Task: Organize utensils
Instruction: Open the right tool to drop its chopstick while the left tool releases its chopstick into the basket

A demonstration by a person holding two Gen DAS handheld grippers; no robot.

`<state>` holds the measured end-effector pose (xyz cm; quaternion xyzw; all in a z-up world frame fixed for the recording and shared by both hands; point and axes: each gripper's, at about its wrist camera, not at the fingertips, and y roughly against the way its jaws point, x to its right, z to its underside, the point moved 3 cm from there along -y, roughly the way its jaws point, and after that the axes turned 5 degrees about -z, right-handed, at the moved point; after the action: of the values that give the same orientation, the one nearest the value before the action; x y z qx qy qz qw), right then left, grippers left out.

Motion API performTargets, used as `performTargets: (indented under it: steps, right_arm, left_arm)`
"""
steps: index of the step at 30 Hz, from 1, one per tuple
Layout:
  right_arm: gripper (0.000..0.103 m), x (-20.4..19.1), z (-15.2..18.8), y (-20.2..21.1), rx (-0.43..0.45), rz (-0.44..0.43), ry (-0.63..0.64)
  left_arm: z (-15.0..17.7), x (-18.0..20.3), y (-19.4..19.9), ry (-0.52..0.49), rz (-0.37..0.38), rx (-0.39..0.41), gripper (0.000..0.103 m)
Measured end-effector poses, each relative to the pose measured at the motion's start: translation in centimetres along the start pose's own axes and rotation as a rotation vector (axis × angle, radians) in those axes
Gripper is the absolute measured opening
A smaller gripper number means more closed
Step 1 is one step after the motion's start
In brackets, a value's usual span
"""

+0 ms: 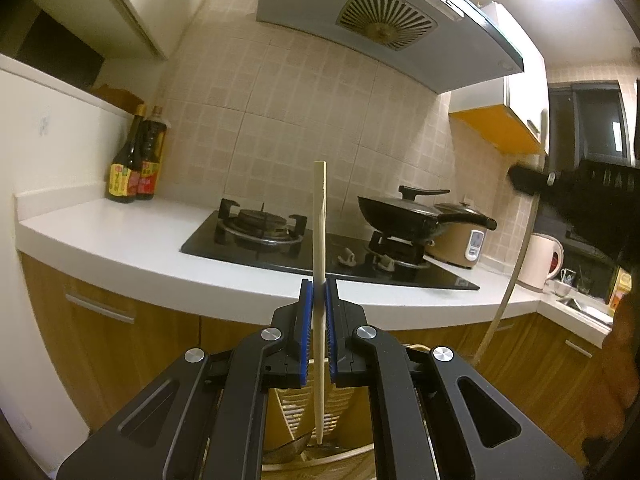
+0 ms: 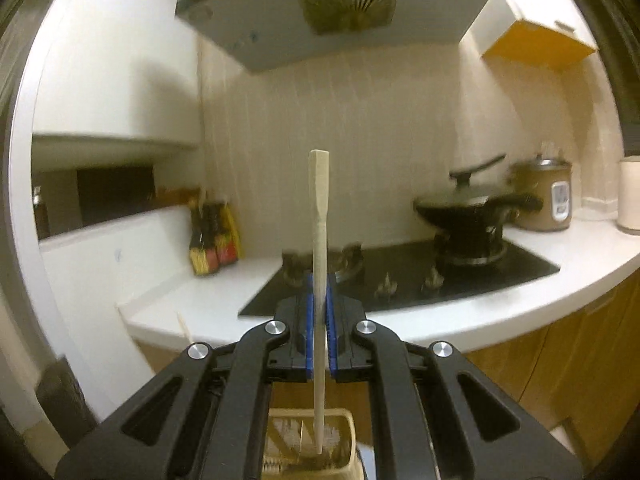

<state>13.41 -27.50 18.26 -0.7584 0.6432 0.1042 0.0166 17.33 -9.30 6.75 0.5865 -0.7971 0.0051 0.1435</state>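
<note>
I've got L tongs (image 1: 319, 312) pinching one upright chopstick (image 1: 320, 240), R tongs (image 2: 319, 312) pinching another chopstick (image 2: 319, 240), tip over a slatted holder (image 2: 344, 440).

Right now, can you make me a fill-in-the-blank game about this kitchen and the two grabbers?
1. Each gripper, the left gripper and the right gripper, is shut on a wooden ____.
2. The black pan sits on the ____ with a lid on top.
3. The two dark sauce bottles stand on the white ____.
4. Beside the pan stands a brown rice ____.

Missing words: chopstick; stove; counter; cooker
</note>
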Motion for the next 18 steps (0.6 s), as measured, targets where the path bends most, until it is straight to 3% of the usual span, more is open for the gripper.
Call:
performTargets:
  steps: [6, 15, 16, 17, 18]
  right_arm:
    - [0.004, 0.6, 1.0, -1.5, 0.024, 0.036, 0.01]
    - [0.005, 1.4, 4.2, -2.8, -0.034, 0.019, -0.015]
    - [0.009, 1.4, 4.4, -2.7, -0.056, 0.002, -0.023]
    - [0.023, 1.5, 4.5, -2.7, -0.075, -0.015, -0.034]
    - [0.048, 1.6, 4.6, -2.6, -0.087, -0.029, -0.043]
  left_arm:
    - [0.2, 0.1, 0.0, -0.007, -0.004, 0.001, 0.005]
    - [0.4, -0.1, 0.1, -0.003, 0.009, -0.001, 0.007]
    - [0.3, -0.2, 0.1, 0.002, 0.012, -0.005, 0.013]
    - [0.2, -0.3, 0.3, 0.01, 0.016, -0.007, 0.017]
    - [0.1, -0.4, 0.4, 0.015, 0.018, -0.006, 0.024]
